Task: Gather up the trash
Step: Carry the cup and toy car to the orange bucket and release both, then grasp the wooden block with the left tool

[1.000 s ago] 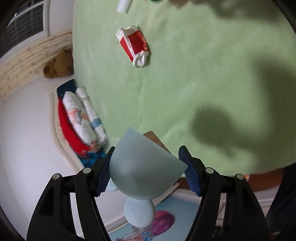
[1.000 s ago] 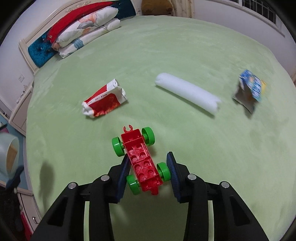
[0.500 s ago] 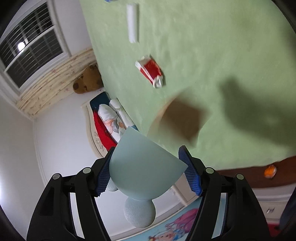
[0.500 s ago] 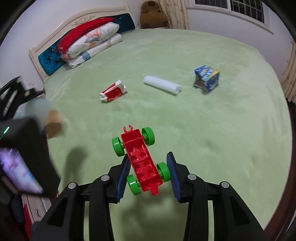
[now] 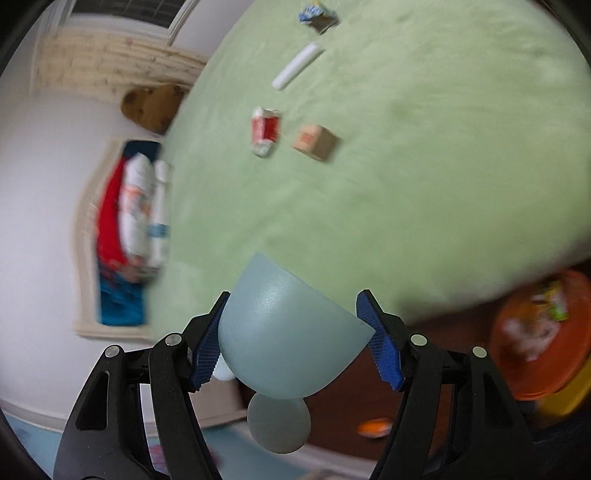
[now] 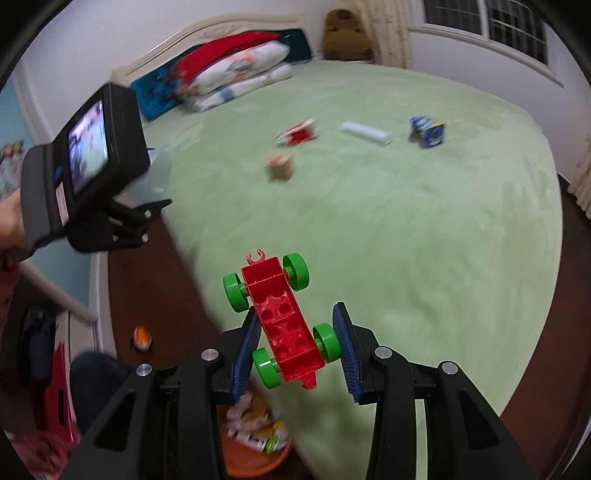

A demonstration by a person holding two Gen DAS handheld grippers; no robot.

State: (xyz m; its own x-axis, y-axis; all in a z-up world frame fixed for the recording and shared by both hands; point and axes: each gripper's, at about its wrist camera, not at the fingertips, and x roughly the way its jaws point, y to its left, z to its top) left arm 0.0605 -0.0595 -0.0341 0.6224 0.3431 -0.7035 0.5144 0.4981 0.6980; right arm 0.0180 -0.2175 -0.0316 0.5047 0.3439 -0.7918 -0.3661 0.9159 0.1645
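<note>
Left tool (image 5: 291, 343): it is holding a pale blue-grey cup (image 5: 288, 332) between its blue pads, jaws standing fairly wide around the cup's rounded body, over the near edge of the bed (image 5: 424, 184).
Right tool (image 6: 295, 354): it is gripping a red toy car with green wheels (image 6: 282, 321), jaws drawn in narrow against its sides, above the corner of the bed where the floor begins.
Brown cube (image 5: 314, 141): it is lying on the green bed cover, apart from both tools, just beside the red-and-white wrapper (image 5: 265, 130).
Red-and-white wrapper: it is lying crumpled on the bed, between the cube and the pillows (image 5: 144, 214) at the headboard.
White tube (image 5: 297, 65): it is lying farther across the bed than the wrapper, on the side away from the pillows.
Blue carton (image 5: 316, 16): it is sitting beyond the tube, farthest from the headboard, crushed and tilted.
Orange basin (image 5: 543, 339): it is sitting on the dark floor at the foot of the bed, with crumpled scraps in it; in the right wrist view it shows directly below the right tool.
Small orange thing (image 6: 142, 336): it is lying on the floor beside the bed, too blurred to identify.
Brown stuffed toy (image 6: 345, 35): it is sitting at the head of the bed, by the curtain.
</note>
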